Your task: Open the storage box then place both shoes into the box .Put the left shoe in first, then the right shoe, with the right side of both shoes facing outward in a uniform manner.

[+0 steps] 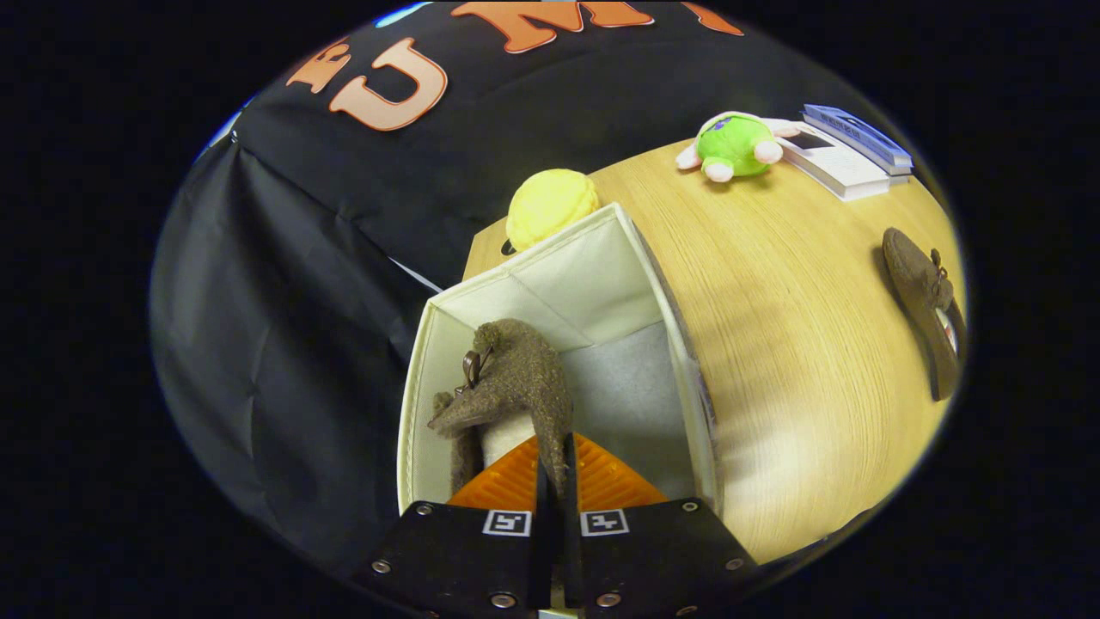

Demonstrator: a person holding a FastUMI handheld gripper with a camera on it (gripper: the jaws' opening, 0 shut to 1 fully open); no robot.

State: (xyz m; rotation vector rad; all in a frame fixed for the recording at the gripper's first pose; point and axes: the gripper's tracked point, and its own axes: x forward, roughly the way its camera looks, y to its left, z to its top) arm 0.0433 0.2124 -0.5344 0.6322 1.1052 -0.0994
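Gripper (554,468) fingers pinched on brown shoe (516,378) edge, shoe inside open storage box (593,266), second shoe (924,301) well apart on table (791,344)

the gripper (554,468) shows two flat plates side by side with a narrow slit between them, each with round metal screws near its corners and a small square black-and-white marker by the slit; ribbed, wedge-shaped fingers (614,481) taper forward from the plates

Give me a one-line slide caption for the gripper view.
Claw shut on brown shoe, lowering it into open storage box; second shoe waits on table.
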